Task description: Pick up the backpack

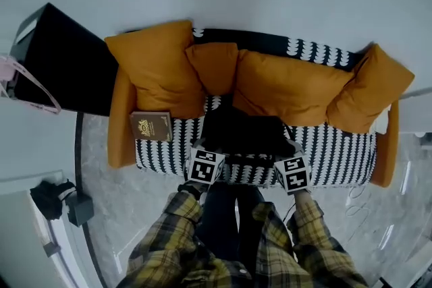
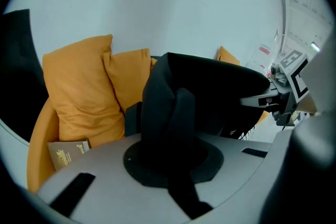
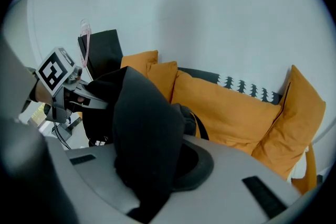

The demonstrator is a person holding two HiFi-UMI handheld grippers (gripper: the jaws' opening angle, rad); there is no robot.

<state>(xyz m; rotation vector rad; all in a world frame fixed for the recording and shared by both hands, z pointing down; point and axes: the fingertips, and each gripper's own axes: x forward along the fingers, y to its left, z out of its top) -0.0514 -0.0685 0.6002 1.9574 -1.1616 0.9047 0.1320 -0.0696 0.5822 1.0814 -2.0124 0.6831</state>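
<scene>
Gripping folds of black backpack (image 1: 243,133) fabric: left tongs (image 1: 210,148) and right tongs (image 1: 287,150), each pinched nearly closed, one per side. Backpack at frame centre, over the patterned sofa (image 1: 337,155) seat.

Handling: raise both sides evenly, since the slack cloth may slip.

Surroundings:
- orange cushions (image 1: 283,88) behind
- brown booklet (image 1: 150,125) at left
- black bag (image 1: 64,67) upper left, well apart
- nothing blocks the way

Sofa seat (image 1: 337,155): right part bare, a gripper could pass there. Backpack (image 1: 243,131) fills the space over the seat's middle. On the left part of the seat lies a brown booklet (image 1: 150,125), near the orange armrest. Orange cushions (image 1: 290,88) block the whole back. A tall black bag (image 1: 64,61) stands just beside the sofa's left end. Open space above the cushions.
</scene>
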